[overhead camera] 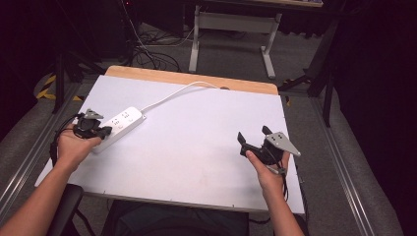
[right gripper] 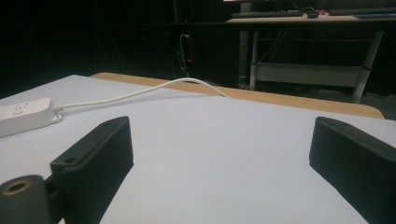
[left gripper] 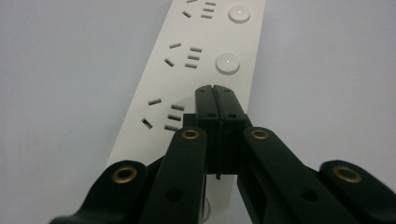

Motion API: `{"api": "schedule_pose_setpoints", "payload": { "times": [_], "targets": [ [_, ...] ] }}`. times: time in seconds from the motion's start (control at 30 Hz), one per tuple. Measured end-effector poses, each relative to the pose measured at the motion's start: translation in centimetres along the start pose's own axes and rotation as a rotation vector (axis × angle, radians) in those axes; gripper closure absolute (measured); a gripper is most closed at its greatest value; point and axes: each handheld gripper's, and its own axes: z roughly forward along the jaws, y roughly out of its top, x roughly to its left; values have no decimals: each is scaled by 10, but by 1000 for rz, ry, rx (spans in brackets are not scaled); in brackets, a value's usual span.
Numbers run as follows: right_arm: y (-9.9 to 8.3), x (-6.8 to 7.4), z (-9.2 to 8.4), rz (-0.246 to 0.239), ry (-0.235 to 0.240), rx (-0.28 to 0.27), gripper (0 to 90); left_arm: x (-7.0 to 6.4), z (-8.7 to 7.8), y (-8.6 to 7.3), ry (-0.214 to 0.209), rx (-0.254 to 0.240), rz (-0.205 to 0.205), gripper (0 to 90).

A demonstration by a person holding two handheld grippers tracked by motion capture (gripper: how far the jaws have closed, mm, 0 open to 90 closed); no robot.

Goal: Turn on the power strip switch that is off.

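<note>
- High view: the white power strip (overhead camera: 119,125) lies near the left edge of the tabletop (overhead camera: 196,147), its long axis slanting from the near-left toward the far edge, and its white cord (overhead camera: 169,96) runs on over the far edge. The left gripper (overhead camera: 101,132) sits at the strip's near end, over or on it (contact cannot be judged from here). The right gripper (overhead camera: 253,140) is near the right edge, well apart from the strip, so the left hand (overhead camera: 74,145) is plainly the nearer.
- Left gripper view: the jaws are pressed together with nothing between them, tips poised over the strip (left gripper: 196,70) beside its nearest socket set; two round buttons (left gripper: 228,63) lie farther along the strip's axis, straight ahead. A press on a button would likely need only a short reach forward.
- Right gripper view: the jaws stand wide apart and empty above bare tabletop (right gripper: 224,154); the strip's cord end (right gripper: 25,114) shows far off toward the left edge.
</note>
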Motion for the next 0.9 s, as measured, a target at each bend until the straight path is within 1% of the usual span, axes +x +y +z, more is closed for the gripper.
{"api": "schedule_pose_setpoints", "payload": {
  "times": [0.17, 0.3, 0.37, 0.43, 0.47, 0.53, 0.7, 0.83, 0.9],
  "targets": [
    [0, 0, 0, 2, 5, 10, 68, 0, 0, 0, -3, 4, 2, 900],
    [0, 0, 0, 3, 11, 10, 68, -1, 0, 0, 3, 7, 12, 900],
    [-1, 1, 0, 2, 14, 13, 67, -1, 0, 0, 3, 9, 9, 900],
    [-1, 1, 1, 0, 15, 12, 68, 0, 0, 1, -1, 10, 5, 900],
    [-1, 1, 1, -1, 15, 12, 68, 1, 0, 0, -4, 14, 11, 900],
    [-1, 1, 0, 1, 14, 11, 68, 0, 0, 0, -1, 14, -1, 900],
    [-1, 1, 0, 5, 13, 13, 69, -3, 0, 1, 19, 22, 2, 900],
    [0, 1, 0, 4, 16, 13, 70, -2, 1, 0, 10, 19, -11, 900],
    [-1, 1, 0, 4, 18, 14, 71, -3, 1, -1, 9, 18, -9, 900]
  ]
}}
